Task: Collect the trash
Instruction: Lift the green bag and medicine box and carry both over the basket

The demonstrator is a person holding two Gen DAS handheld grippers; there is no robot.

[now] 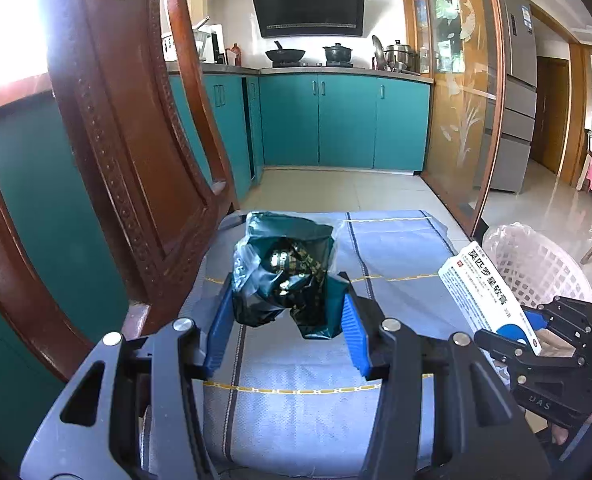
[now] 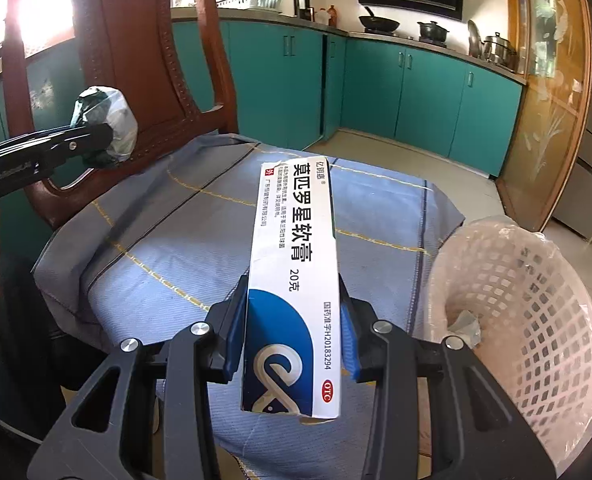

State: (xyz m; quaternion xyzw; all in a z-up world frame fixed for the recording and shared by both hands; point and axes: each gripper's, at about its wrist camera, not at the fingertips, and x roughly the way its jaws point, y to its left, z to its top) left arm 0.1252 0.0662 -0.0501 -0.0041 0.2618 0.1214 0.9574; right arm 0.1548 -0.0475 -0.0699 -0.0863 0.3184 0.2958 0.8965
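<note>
My left gripper (image 1: 286,300) is shut on a crumpled dark green wrapper (image 1: 284,276) and holds it above the cushioned chair seat (image 1: 395,248). The wrapper also shows in the right wrist view (image 2: 104,120), held up at the left by the left gripper (image 2: 96,140). My right gripper (image 2: 294,300) is shut on a white and blue medicine box (image 2: 296,256) and holds it over the seat. The box also shows in the left wrist view (image 1: 491,296), at the right. A pale lattice waste basket (image 2: 535,312) with a plastic liner stands right of the chair, with a scrap inside.
The carved wooden chair back (image 1: 128,140) rises at the left. Teal kitchen cabinets (image 1: 343,120) and a stove with pots stand beyond the tiled floor (image 1: 335,188). A glass partition (image 1: 459,92) is on the right. The basket also shows in the left wrist view (image 1: 535,260).
</note>
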